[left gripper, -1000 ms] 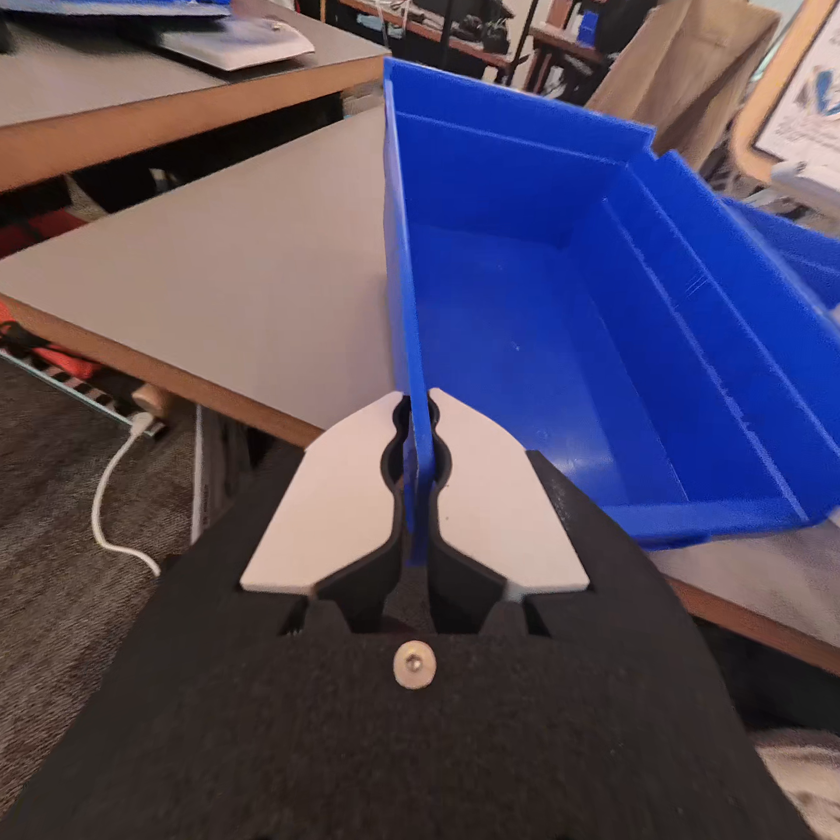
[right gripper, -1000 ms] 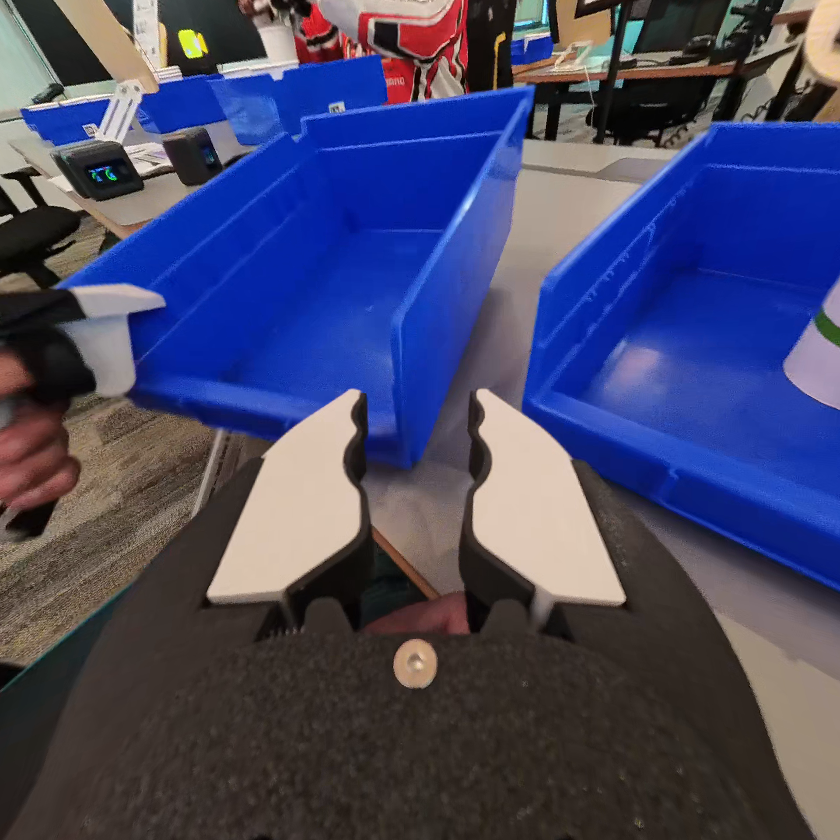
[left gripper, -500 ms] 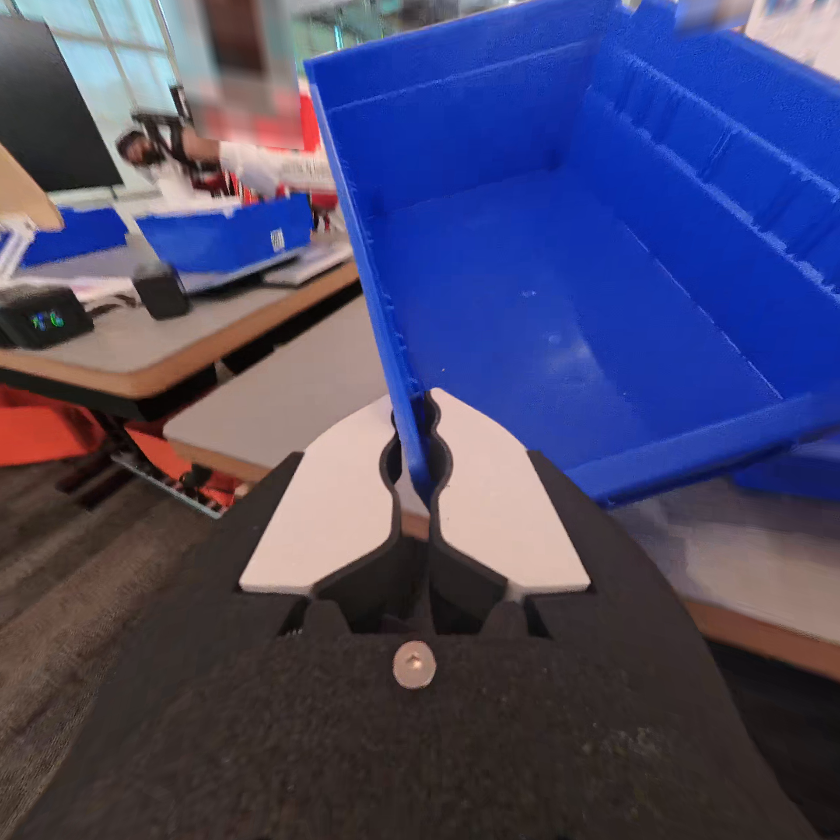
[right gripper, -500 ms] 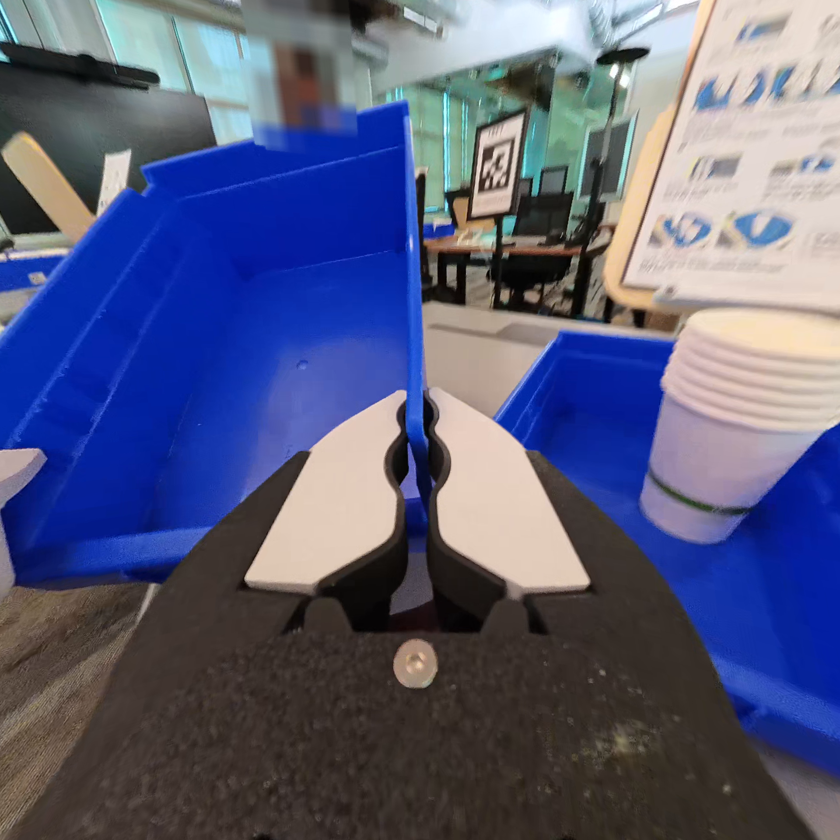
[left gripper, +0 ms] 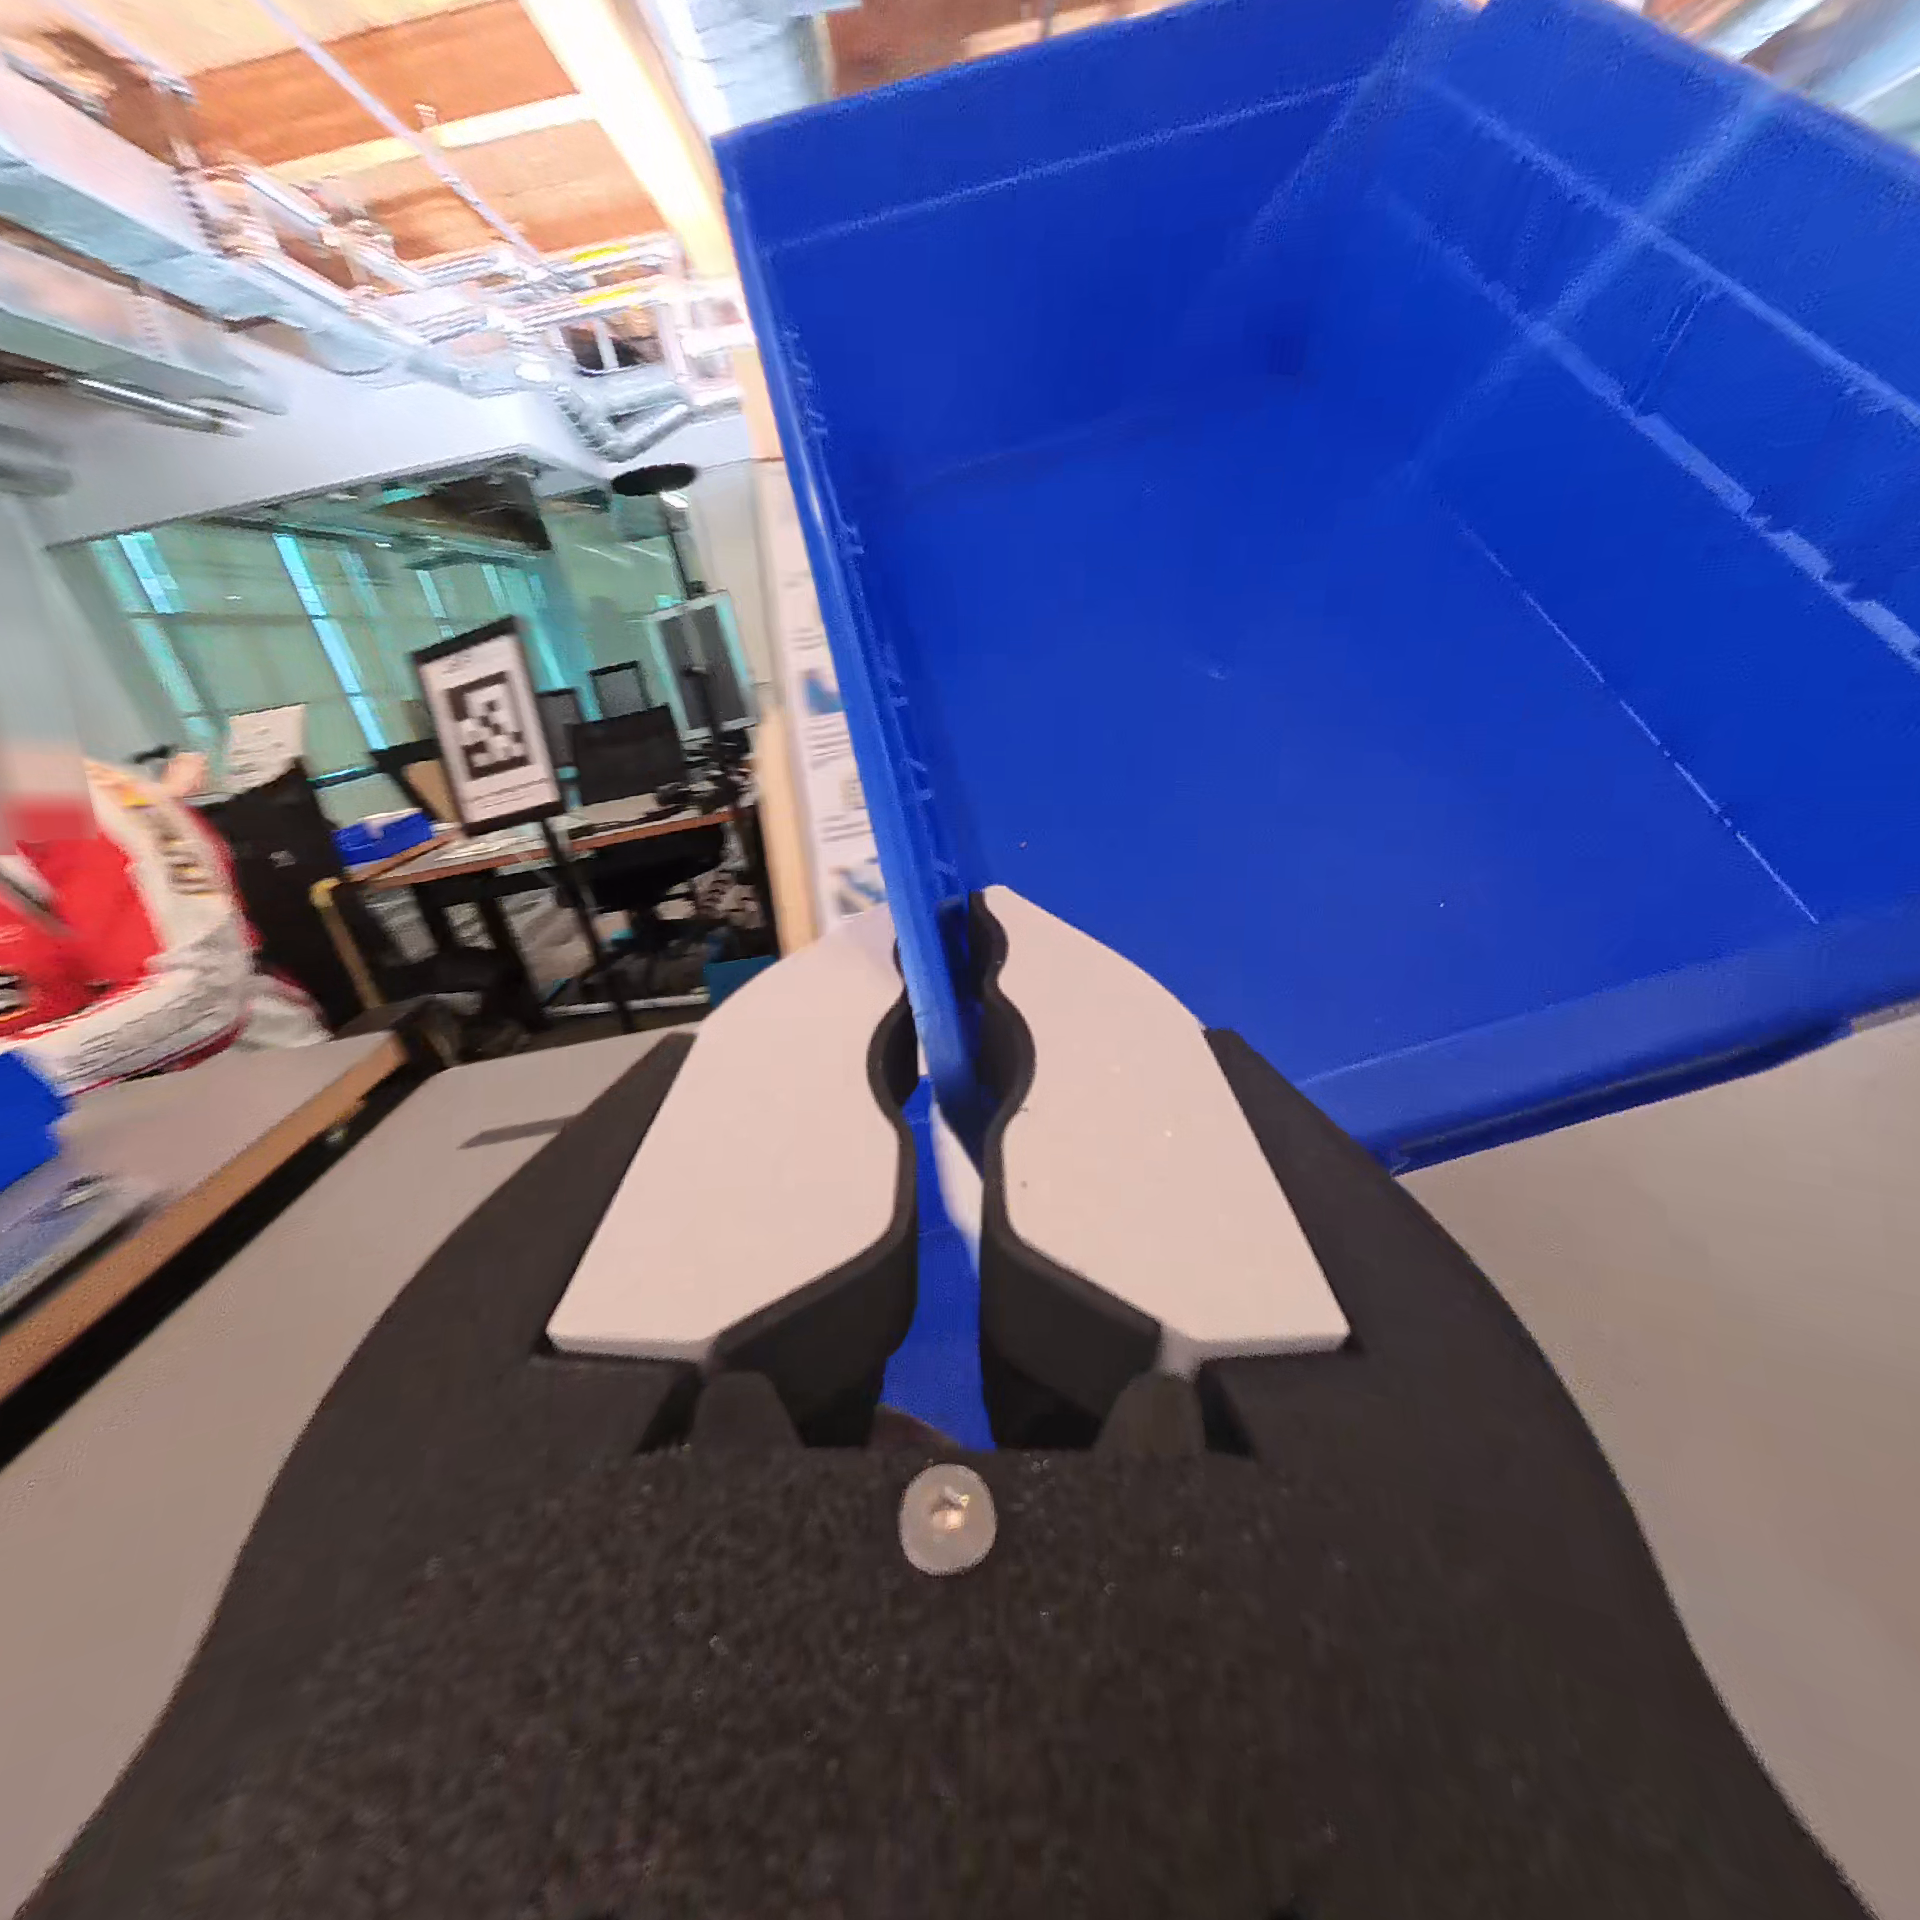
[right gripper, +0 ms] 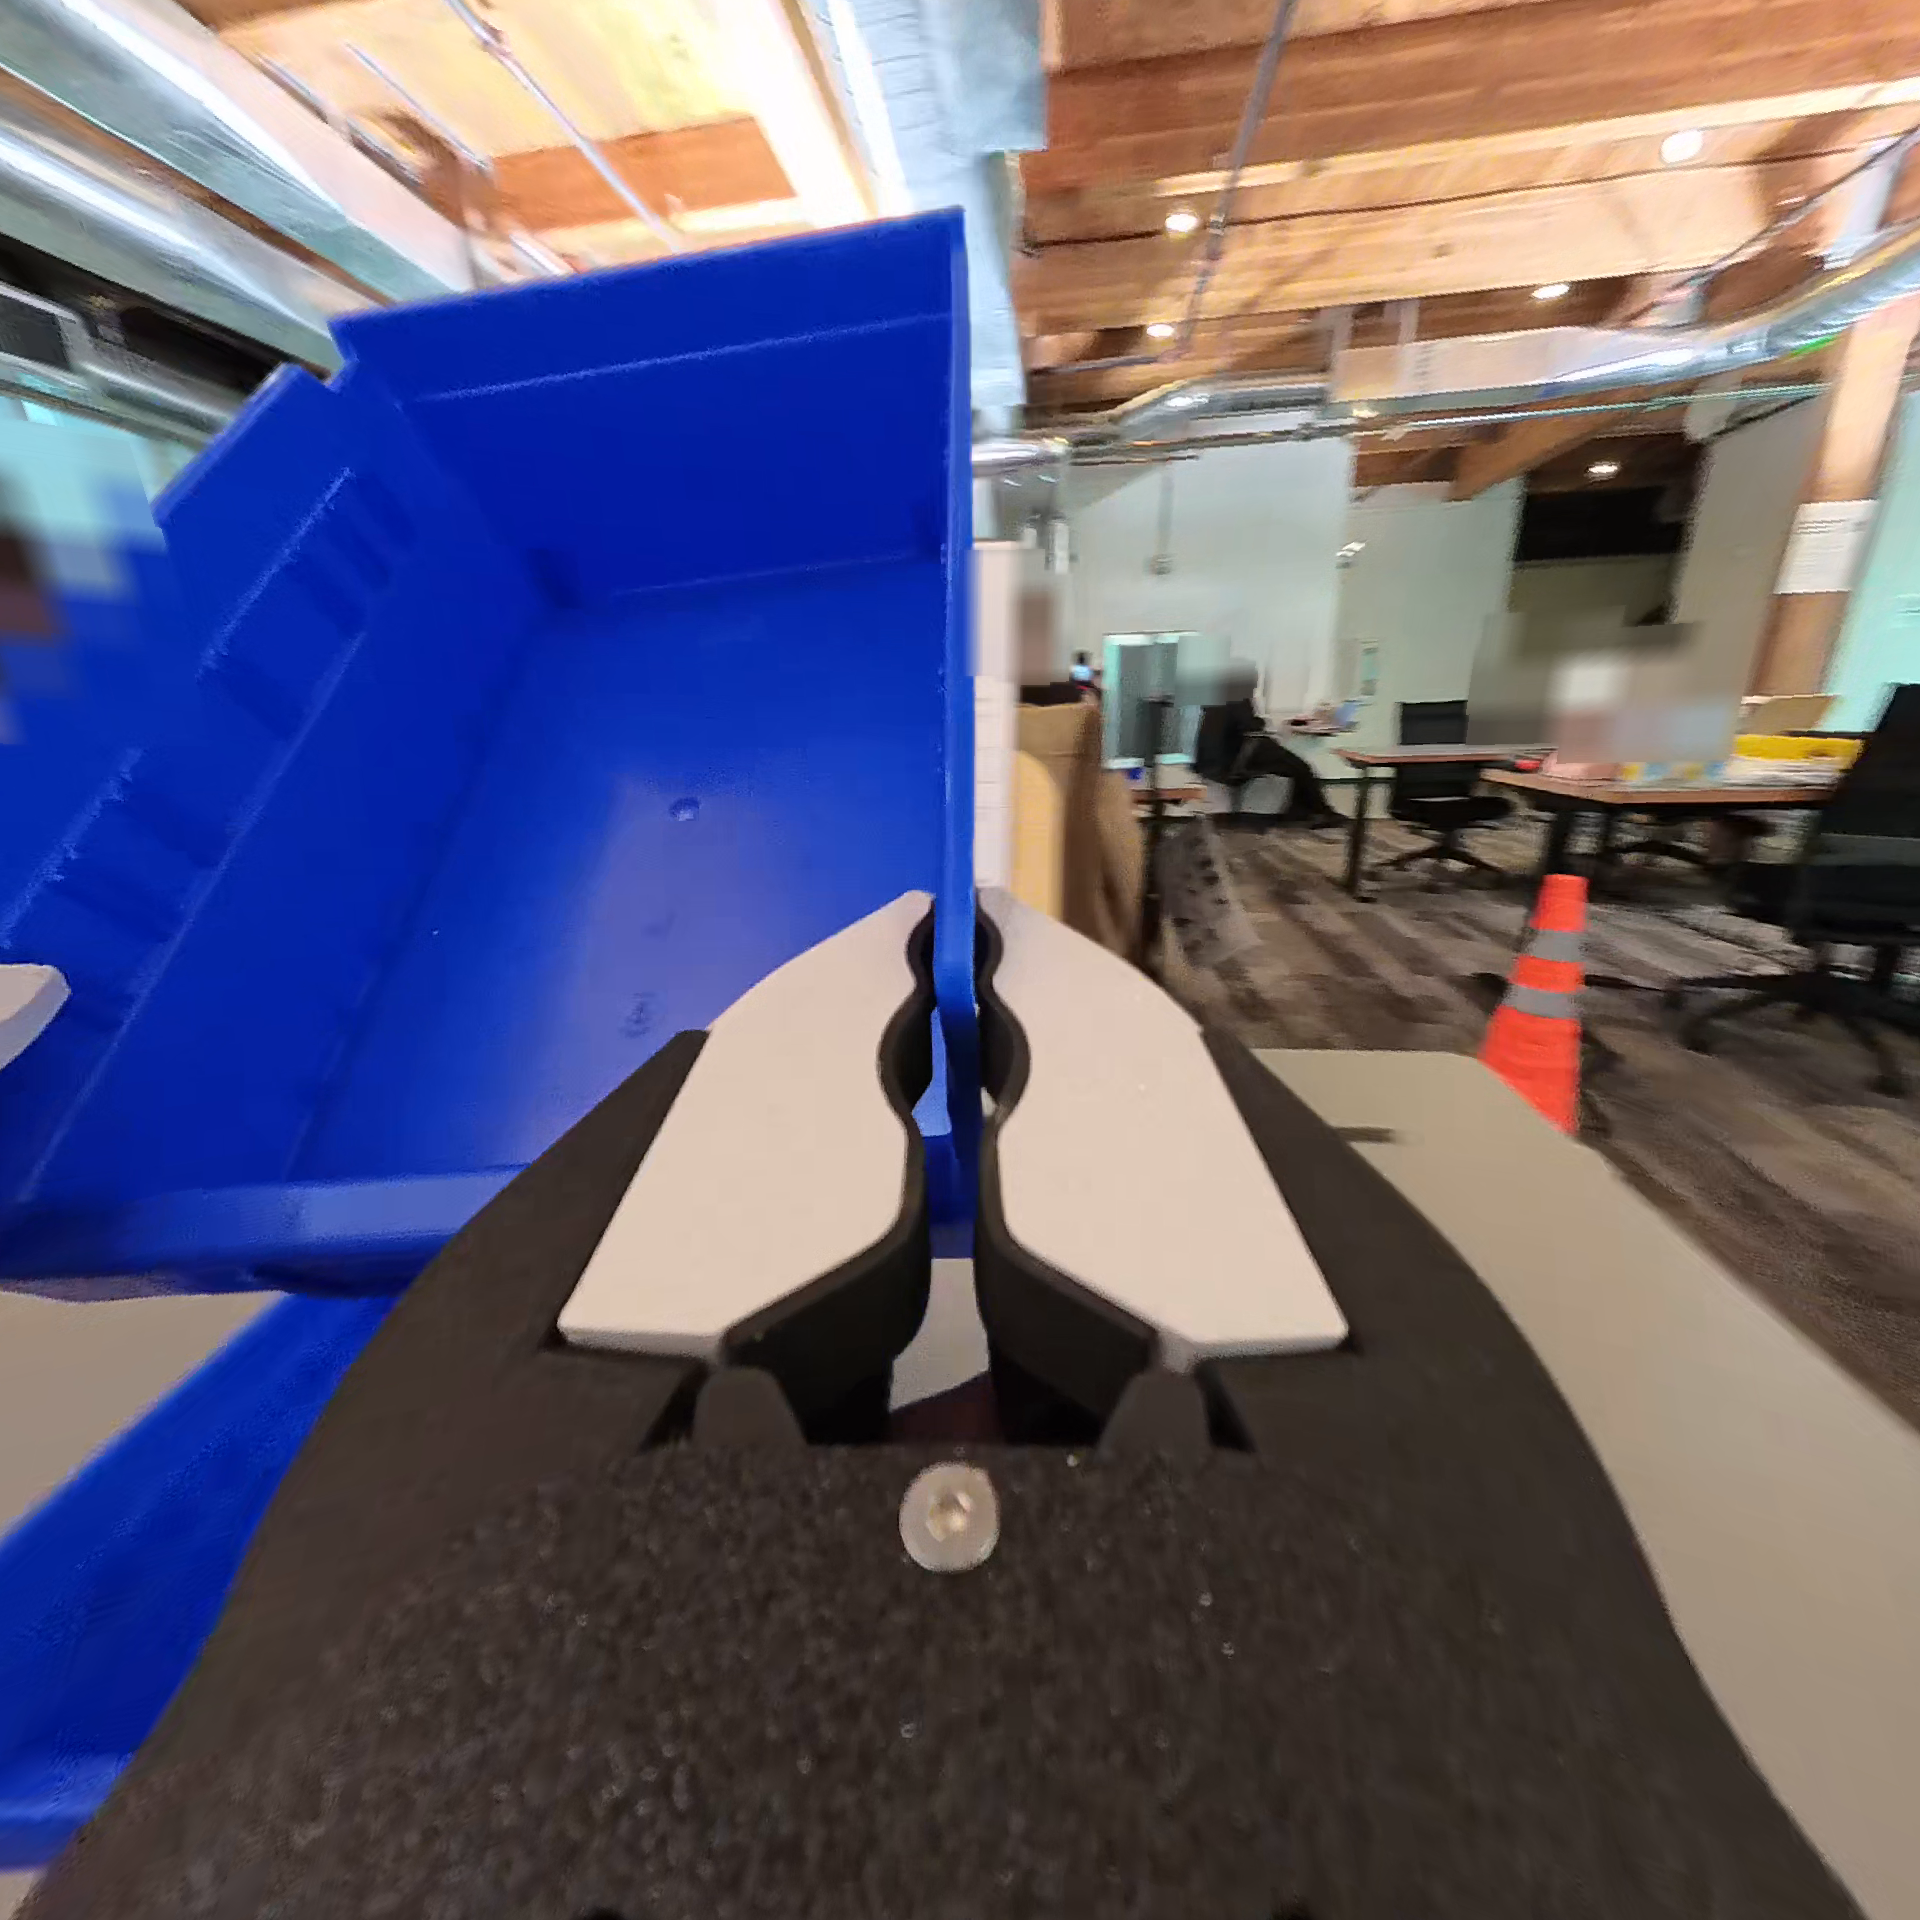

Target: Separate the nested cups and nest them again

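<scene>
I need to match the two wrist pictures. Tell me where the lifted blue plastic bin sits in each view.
Left wrist view: blue plastic bin fills the upper right, its left wall clamped in the left gripper.
Right wrist view: it fills the left, its right wall clamped in the right gripper.
Shared landmark: grey tabletop.

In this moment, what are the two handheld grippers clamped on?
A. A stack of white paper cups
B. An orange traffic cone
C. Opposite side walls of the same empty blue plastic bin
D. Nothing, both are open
C: the left gripper and the right gripper are each shut on a side wall of the empty blue plastic bin, tilted up off the grey table.
</scene>
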Motion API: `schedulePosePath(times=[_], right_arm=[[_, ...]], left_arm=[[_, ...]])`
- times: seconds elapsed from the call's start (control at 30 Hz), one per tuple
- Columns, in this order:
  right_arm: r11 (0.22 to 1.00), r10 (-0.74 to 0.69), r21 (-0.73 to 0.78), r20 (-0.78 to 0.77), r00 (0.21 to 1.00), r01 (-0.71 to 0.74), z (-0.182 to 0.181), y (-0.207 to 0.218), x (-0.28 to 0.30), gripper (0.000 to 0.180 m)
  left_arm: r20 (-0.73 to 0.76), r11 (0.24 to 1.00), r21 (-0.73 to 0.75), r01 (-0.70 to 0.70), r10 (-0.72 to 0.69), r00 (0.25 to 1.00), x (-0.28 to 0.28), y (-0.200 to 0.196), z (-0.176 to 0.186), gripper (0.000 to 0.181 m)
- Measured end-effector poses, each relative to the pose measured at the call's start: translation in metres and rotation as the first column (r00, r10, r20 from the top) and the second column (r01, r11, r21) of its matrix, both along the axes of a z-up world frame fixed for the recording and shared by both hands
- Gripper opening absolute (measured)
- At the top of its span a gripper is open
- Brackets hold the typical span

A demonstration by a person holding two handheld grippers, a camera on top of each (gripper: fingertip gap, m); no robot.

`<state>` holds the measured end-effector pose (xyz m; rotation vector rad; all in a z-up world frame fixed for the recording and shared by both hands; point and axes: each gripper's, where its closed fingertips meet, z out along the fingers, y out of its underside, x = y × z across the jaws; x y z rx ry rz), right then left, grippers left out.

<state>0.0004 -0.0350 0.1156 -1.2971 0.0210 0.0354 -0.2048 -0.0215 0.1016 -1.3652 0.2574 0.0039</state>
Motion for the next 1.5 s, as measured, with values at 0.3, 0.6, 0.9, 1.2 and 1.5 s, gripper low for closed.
schedulePosePath(times=[0.3,0.6,0.9,1.2,1.5], right_arm=[[0.939,-0.241,-0.262,-0.040,0.970,0.222,-0.089,0.003,0.199,0.002],[0.850,-0.212,-0.503,-0.052,0.976,0.158,-0.199,0.038,0.267,0.003],[0.787,-0.191,-0.608,-0.088,0.978,0.099,-0.235,0.052,0.278,0.003],[0.797,-0.237,-0.576,-0.024,0.971,0.181,-0.228,0.038,0.289,0.023],[0.956,0.052,-0.292,0.049,0.997,-0.035,-0.146,-0.003,0.145,0.040]], left_arm=[[-0.034,0.953,-0.210,0.218,-0.230,0.973,0.213,0.047,-0.085,0.006],[-0.031,0.870,-0.440,0.224,-0.264,0.964,0.285,0.072,-0.191,0.005],[0.046,0.802,-0.535,0.266,-0.286,0.957,0.296,0.076,-0.227,0.012],[-0.025,0.790,-0.541,0.289,-0.358,0.934,0.291,0.055,-0.230,0.061],[-0.048,0.875,-0.313,0.370,-0.403,0.914,0.151,-0.011,-0.123,0.065]])
